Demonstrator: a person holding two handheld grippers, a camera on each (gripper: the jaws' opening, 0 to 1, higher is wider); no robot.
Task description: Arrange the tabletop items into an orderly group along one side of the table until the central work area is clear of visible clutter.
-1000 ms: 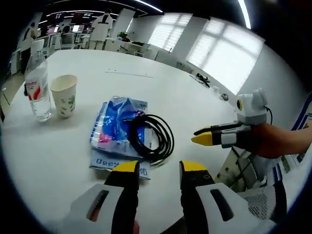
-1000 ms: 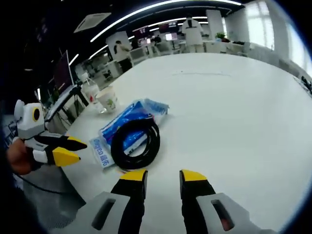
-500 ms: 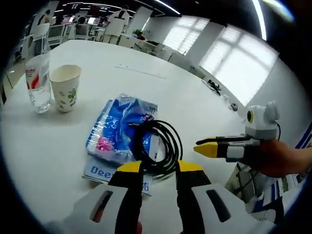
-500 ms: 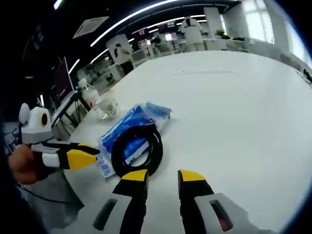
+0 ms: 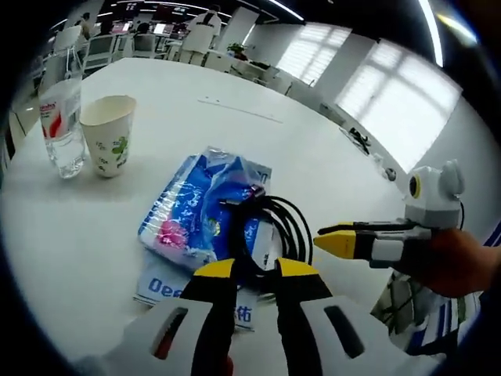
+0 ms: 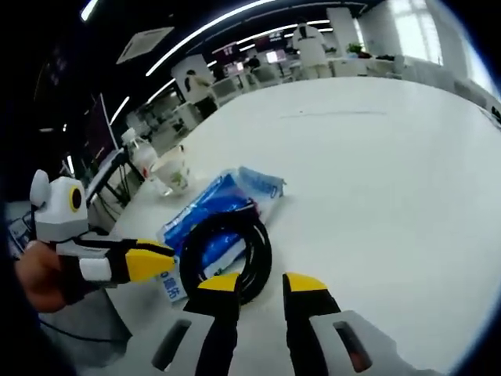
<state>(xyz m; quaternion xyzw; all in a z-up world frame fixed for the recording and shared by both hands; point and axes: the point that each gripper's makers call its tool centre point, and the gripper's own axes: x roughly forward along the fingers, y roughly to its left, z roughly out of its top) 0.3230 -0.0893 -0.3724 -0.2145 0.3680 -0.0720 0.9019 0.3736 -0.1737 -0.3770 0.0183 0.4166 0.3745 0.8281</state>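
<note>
The left gripper view looks down from close above the near edge of the round white table [image 5: 156, 102], facing across it toward the bright far windows. The right gripper view sits low at the same edge, further right, facing left and far toward the dim office. Both views share the coiled black cable [image 5: 262, 235] [image 6: 227, 251] lying on the blue plastic packet [image 5: 196, 211] [image 6: 207, 207].

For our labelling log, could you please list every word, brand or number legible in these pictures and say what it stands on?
"Dee": blue letters on the white edge of the blue packet, beneath the coiled black cable; the rest is cut off by the left gripper.
Water bottle: red label, print too blurred to read.
Paper cup: green pattern, no readable words.
</note>
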